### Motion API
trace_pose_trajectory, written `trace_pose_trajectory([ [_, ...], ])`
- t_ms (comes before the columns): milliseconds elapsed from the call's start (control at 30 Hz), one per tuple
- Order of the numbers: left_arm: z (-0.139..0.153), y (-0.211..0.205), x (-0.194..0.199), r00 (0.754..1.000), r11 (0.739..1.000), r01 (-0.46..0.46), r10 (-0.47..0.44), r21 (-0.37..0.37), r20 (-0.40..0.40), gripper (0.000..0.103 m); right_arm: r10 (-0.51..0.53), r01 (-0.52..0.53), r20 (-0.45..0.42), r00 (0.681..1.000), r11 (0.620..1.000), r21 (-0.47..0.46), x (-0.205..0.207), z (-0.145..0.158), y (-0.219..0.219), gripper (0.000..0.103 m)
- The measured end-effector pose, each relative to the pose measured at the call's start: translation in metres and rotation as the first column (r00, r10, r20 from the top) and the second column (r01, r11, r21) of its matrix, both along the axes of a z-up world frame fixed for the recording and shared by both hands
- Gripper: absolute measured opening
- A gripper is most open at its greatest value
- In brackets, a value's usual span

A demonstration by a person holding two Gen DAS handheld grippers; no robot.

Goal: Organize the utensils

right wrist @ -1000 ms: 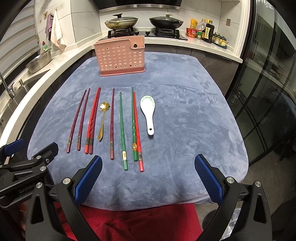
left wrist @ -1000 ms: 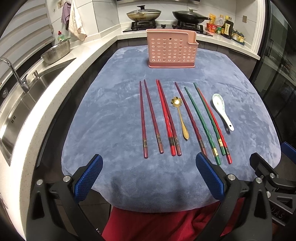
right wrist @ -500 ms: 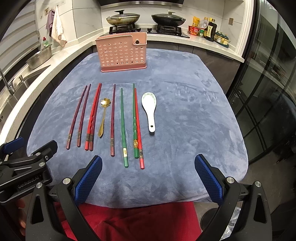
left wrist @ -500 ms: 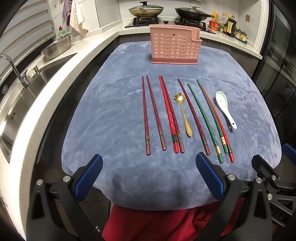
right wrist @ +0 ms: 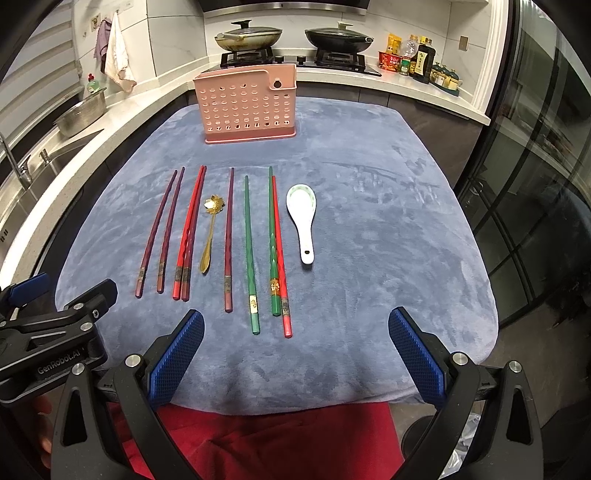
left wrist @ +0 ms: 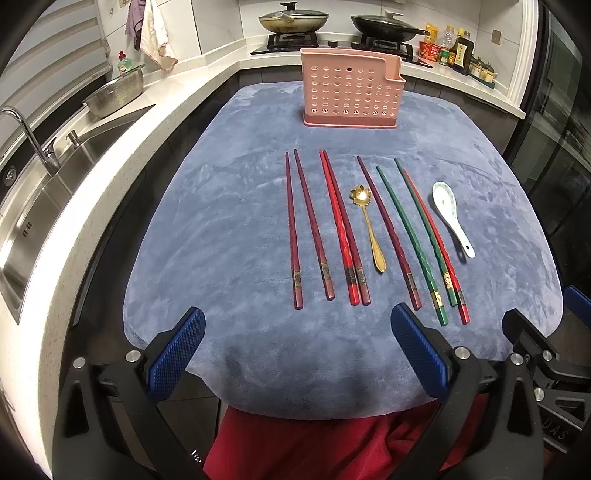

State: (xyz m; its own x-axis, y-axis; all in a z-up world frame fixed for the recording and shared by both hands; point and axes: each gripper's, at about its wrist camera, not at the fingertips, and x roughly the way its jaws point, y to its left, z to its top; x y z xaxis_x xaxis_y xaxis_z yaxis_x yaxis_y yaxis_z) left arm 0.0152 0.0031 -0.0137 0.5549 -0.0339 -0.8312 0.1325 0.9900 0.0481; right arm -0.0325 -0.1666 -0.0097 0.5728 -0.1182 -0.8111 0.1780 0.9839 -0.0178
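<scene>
Several chopsticks lie side by side on the blue cloth (left wrist: pixel 221 240): dark maroon ones (left wrist: pixel 293 236), red ones (left wrist: pixel 338 225) and green ones (left wrist: pixel 410 243). A gold spoon (left wrist: pixel 367 225) lies among them and a white ceramic spoon (left wrist: pixel 450 214) sits at the right end. A pink perforated utensil holder (left wrist: pixel 351 92) stands upright at the far side. My left gripper (left wrist: pixel 299 358) hangs open above the near edge, holding nothing. My right gripper (right wrist: pixel 295 358) is open too, near the green chopsticks (right wrist: pixel 251 254) and white spoon (right wrist: pixel 303 218).
A steel sink (left wrist: pixel 33 206) with a tap and a metal bowl (left wrist: pixel 114 94) lie along the left counter. Pans (left wrist: pixel 293 20) sit on the stove behind the holder, bottles (left wrist: pixel 458 51) at the back right. A red garment (right wrist: pixel 273 439) shows below the cloth's near edge.
Both views have shifted a little forward and down over the table, so the utensils sit slightly lower and closer. Nothing on the cloth has moved; both grippers stay open.
</scene>
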Motion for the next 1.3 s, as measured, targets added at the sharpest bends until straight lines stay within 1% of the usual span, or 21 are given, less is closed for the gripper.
trace_pose_trajectory([
  [1300,0.0006,0.0008,0.0031,1.0,1.0,-0.004,0.004,0.001,-0.002,0.096,-0.001,0.001,-0.007,1.0,1.0,0.009,0.0032,-0.0036,0.0026,0.096],
])
